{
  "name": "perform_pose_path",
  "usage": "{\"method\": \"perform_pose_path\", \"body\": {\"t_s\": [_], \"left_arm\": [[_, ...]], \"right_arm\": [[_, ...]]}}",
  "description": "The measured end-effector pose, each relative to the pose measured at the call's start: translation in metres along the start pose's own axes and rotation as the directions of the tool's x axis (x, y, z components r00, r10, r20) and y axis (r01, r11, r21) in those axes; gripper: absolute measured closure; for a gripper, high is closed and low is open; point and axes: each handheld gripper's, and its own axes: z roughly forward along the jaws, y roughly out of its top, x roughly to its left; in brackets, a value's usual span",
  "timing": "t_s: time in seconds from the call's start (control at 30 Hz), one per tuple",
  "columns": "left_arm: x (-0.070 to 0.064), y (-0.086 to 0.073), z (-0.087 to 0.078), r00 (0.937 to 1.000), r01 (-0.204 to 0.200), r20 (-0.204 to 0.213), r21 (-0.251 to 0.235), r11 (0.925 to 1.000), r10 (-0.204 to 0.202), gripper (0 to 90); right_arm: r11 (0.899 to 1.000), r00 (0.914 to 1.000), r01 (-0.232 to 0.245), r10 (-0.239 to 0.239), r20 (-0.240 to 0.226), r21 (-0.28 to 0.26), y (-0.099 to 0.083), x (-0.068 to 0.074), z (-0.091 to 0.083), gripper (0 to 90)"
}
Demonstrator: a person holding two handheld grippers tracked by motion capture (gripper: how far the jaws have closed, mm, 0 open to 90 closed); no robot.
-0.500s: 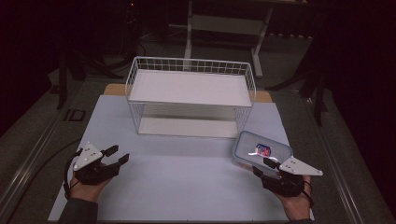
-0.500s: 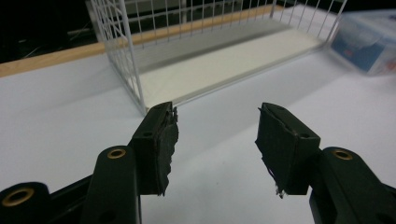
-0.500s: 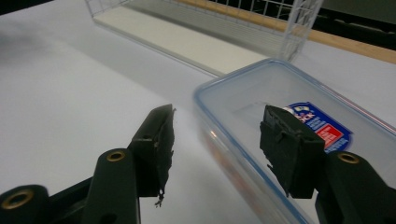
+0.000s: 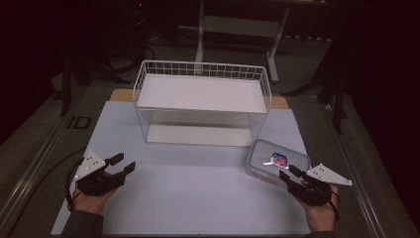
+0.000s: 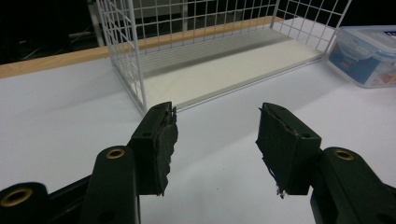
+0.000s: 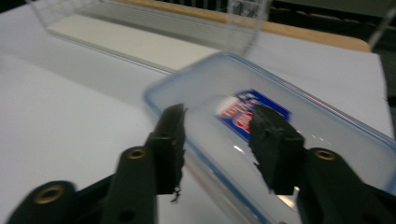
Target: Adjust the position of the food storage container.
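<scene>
A clear plastic lidded box (image 4: 277, 162) with a blue rim and a red-and-blue label lies on the white mat at the right, just in front of the wire shelf's right corner. My right gripper (image 4: 289, 175) is open at the box's near edge; in the right gripper view its jaws straddle the box rim (image 6: 205, 116) with the label (image 6: 247, 114) between them. My left gripper (image 4: 123, 164) rests open at the front left, with bare mat between its jaws (image 5: 217, 140). The box (image 5: 366, 53) shows at the far right there.
A white wire two-tier shelf (image 4: 203, 101) stands at the back centre of the white mat (image 4: 193, 193), its low board (image 5: 224, 70) bare. A wooden table edge (image 4: 280, 102) runs behind it. Dark floor and a desk frame lie beyond.
My right gripper has crept slightly forward toward the box's near edge. The left gripper and the box have stayed where they were.
</scene>
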Motion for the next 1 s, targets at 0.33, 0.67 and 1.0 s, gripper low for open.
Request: {"method": "perform_pose_path", "body": {"t_s": [0.33,0.67,1.0], "left_arm": [[0.002,-0.001,-0.003,0.9997,0.021,-0.01,-0.008,0.9997,-0.021,45.6],[0.003,-0.002,-0.004,0.9993,0.03,-0.023,-0.008,0.9995,-0.031,45.1],[0.004,-0.002,-0.003,0.9993,0.031,-0.021,-0.005,0.9995,-0.031,45.0]], "right_arm": [[0.999,0.994,-0.051,0.051,0.097,-0.003,0.001,-0.018,-0.003,87.4],[0.994,0.9723,-0.106,0.097,0.213,0.031,-0.002,-0.045,0.004,89.8],[0.982,0.9376,-0.187,0.167,0.305,0.038,-0.011,-0.068,0.015,89.8]]}}
